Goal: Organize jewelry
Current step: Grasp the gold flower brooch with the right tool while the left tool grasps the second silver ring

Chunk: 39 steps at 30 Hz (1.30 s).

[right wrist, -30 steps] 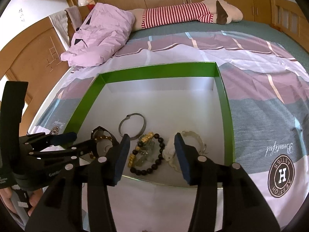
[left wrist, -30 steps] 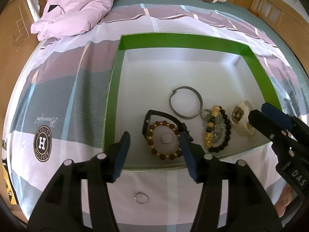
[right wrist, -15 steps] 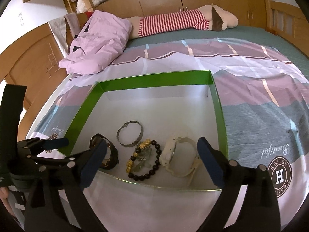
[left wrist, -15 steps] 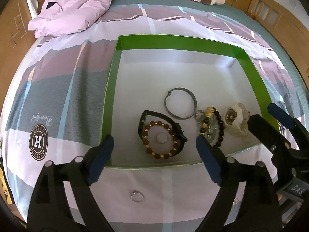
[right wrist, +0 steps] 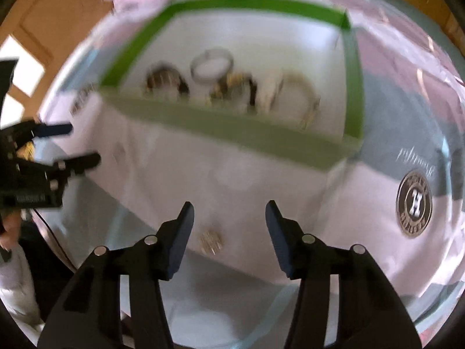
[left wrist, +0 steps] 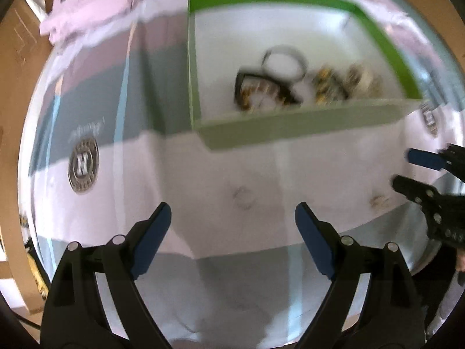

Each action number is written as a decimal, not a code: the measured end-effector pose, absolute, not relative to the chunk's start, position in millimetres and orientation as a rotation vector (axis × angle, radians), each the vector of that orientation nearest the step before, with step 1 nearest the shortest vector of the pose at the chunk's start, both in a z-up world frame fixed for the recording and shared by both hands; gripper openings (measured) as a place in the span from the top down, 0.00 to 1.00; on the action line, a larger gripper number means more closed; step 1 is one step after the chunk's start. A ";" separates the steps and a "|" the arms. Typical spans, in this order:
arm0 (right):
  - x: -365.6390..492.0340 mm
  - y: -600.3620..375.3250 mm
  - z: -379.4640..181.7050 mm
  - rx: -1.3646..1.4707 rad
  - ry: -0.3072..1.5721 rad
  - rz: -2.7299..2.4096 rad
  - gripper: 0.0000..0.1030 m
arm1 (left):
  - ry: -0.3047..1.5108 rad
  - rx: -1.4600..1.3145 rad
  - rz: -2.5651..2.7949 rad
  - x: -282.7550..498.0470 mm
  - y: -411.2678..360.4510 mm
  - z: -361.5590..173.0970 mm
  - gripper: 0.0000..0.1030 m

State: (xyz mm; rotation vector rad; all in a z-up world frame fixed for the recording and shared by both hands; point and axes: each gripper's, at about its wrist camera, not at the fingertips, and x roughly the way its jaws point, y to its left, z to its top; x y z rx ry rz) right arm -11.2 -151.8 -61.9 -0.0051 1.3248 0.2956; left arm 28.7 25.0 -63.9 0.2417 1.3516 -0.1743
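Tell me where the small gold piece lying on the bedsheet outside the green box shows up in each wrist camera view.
Left wrist view: the small gold piece lies blurred at right, near the right gripper.
Right wrist view: it sits low and centre, just ahead of the open right gripper, nearer its left finger.
Shared landmark: the green box, whose near wall lies beyond the piece in both views.

The right hand-held gripper (right wrist: 229, 218), jaws apart, hangs over a small gold trinket (right wrist: 210, 240) on the bedspread (right wrist: 334, 218).
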 end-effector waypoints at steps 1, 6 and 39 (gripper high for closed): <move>-14.0 -147.6 -68.0 -0.033 1.356 0.305 0.48 | 1.376 0.234 -0.165 30.4 25.6 -72.3 0.14; -25.1 -125.3 -76.5 -0.134 1.402 0.394 0.48 | 1.440 0.152 -0.159 38.9 26.6 -90.9 0.14; -26.9 -134.3 -89.2 -0.126 1.357 0.335 0.80 | 1.425 0.076 -0.171 64.1 38.0 -107.1 0.82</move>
